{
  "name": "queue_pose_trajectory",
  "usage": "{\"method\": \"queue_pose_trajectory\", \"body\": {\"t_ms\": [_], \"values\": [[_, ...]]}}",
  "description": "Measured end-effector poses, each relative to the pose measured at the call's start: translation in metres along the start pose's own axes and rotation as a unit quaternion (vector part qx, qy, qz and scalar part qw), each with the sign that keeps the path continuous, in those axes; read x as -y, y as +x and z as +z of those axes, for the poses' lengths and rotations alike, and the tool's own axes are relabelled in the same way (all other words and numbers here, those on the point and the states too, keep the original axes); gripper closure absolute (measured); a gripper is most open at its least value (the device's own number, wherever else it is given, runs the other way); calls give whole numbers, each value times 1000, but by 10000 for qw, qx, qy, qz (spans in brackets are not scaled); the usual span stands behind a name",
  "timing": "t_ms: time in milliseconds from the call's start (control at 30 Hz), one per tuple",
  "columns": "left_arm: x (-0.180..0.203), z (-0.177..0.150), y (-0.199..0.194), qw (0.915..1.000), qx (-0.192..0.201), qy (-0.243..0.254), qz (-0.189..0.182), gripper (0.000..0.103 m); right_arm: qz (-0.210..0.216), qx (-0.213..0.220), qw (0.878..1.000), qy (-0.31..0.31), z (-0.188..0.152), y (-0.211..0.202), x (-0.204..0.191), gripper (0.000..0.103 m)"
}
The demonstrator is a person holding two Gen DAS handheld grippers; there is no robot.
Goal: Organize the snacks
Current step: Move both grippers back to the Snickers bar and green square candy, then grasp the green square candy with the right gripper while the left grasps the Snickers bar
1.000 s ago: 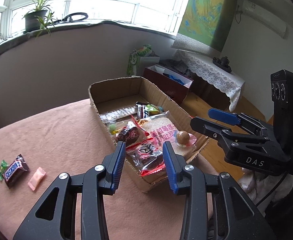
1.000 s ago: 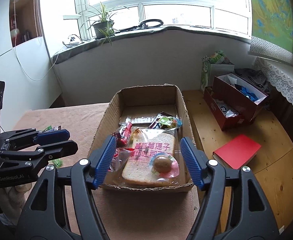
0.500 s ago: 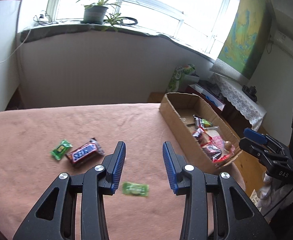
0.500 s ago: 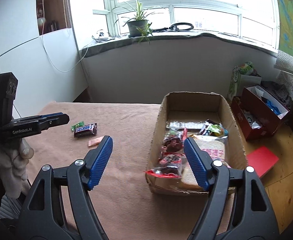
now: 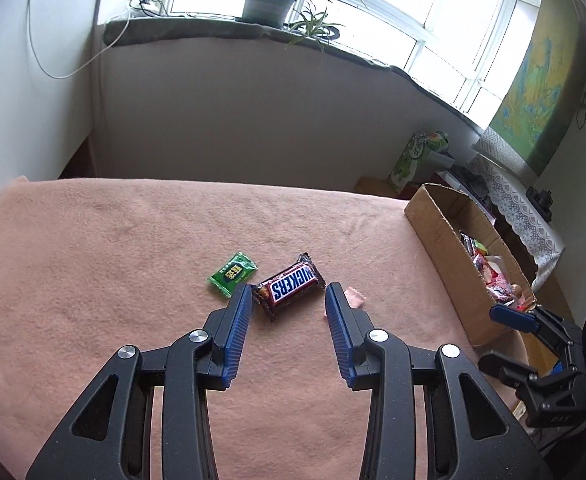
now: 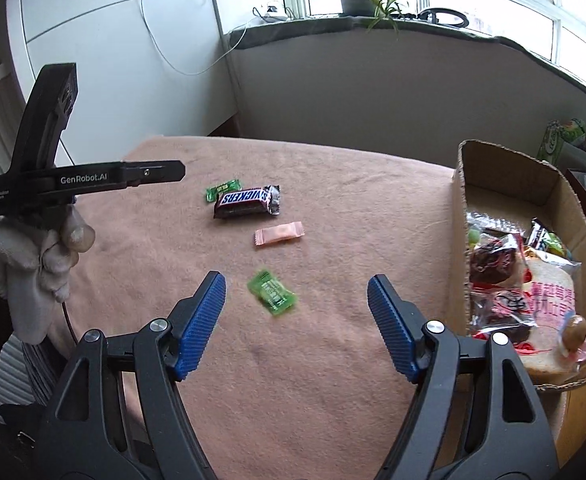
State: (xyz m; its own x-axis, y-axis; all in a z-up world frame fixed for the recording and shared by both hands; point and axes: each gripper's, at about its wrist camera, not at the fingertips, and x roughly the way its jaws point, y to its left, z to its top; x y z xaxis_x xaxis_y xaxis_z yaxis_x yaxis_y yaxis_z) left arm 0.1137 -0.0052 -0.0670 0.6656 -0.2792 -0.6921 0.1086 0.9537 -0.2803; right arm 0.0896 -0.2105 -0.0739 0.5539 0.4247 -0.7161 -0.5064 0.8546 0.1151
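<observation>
The left gripper (image 5: 287, 294), empty and half-open, frames a stiff, slippery-wrapped Snickers bar (image 5: 291, 286), best pinched across its width; the right gripper (image 6: 297, 286) gapes empty over a light, crinkly green candy (image 6: 271, 297).

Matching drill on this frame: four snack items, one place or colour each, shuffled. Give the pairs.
1. Snickers bar
2. pink candy
3. blurred green candy
4. bread slice pack

A. inside the cardboard box
B. nearest the right gripper
C. brown wrapper, beside a green packet
D. on the cloth between the bar and the blurred candy

Pairs: 1-C, 2-D, 3-B, 4-A
</observation>
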Motion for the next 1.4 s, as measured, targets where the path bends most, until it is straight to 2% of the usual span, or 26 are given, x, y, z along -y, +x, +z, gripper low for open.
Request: {"method": "queue_pose_trajectory", "body": {"t_ms": [333,567,700,733,900,967,1067,1133,1233,1267,1333,1400], "values": [[8,7,53,9991,-378,131,-108,66,246,-416,9988,104,-3,45,3,27],[5,12,76,9977,-597,327,-50,66,429,-624,9971,27,-2,70,4,27],[3,12,83,9968,-666,441,8,66,516,-698,9962,-29,-1,81,1,27],[3,12,83,9964,-693,481,-6,66,530,-722,9960,-68,-1,84,-1,30],[12,3,80,9927,-791,913,32,66,508,-855,9945,-325,0,94,-10,34],[13,4,80,9924,-789,938,106,66,440,-884,9942,-430,0,96,-15,47],[15,6,86,9920,-811,949,192,66,327,-938,9931,-620,1,99,-20,59],[19,5,91,9907,-837,1056,201,66,250,-958,9924,-737,2,101,-24,64],[20,2,97,9897,-860,1125,223,66,67,-941,9919,-849,0,101,-26,80],[20,1,98,9898,-822,1138,237,67,71,-939,9921,-825,0,100,-25,80],[20,0,97,9902,-762,1141,273,75,91,-914,9928,-771,-1,99,-24,80],[19,0,95,9908,-752,1093,247,76,57,-897,9930,-763,-1,98,-25,81]]}}
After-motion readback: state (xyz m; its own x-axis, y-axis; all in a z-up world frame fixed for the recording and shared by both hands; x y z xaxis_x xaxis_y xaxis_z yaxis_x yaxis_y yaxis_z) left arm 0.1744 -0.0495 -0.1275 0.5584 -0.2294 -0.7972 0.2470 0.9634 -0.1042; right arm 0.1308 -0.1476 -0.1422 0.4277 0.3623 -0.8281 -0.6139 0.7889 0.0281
